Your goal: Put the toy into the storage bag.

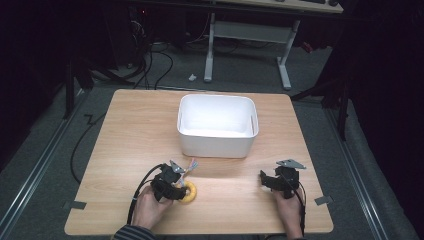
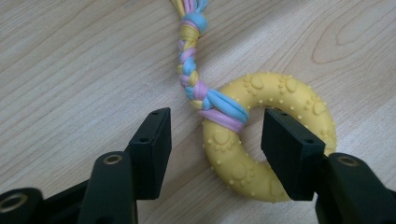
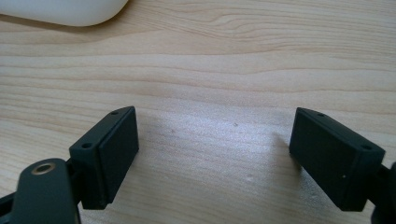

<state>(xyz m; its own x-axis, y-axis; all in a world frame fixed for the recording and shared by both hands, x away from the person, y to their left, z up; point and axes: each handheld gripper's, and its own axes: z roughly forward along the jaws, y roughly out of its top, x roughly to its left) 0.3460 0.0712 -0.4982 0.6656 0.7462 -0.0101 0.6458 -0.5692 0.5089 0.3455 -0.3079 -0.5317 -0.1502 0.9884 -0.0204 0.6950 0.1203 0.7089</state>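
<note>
One yellow knobbly rubber ring [image 2: 261,140] was counted on the table, and one braided rope of pink, blue and yellow cloth [image 2: 194,56] was seen tied to it. One white rectangular plastic bin [image 1: 217,125] was counted farther back. One light wooden table [image 1: 130,130] was noted. Two black two-jaw grippers were counted: the left gripper [image 2: 215,144] and the right gripper [image 3: 212,154], each held in one hand, two hands in all. Behind the table, one white-legged desk frame [image 1: 247,47] was made out, though perhaps more stood in the dark.

Left gripper [image 1: 181,188] over yellow ring [image 1: 189,191] near white bin [image 1: 218,145].
</note>
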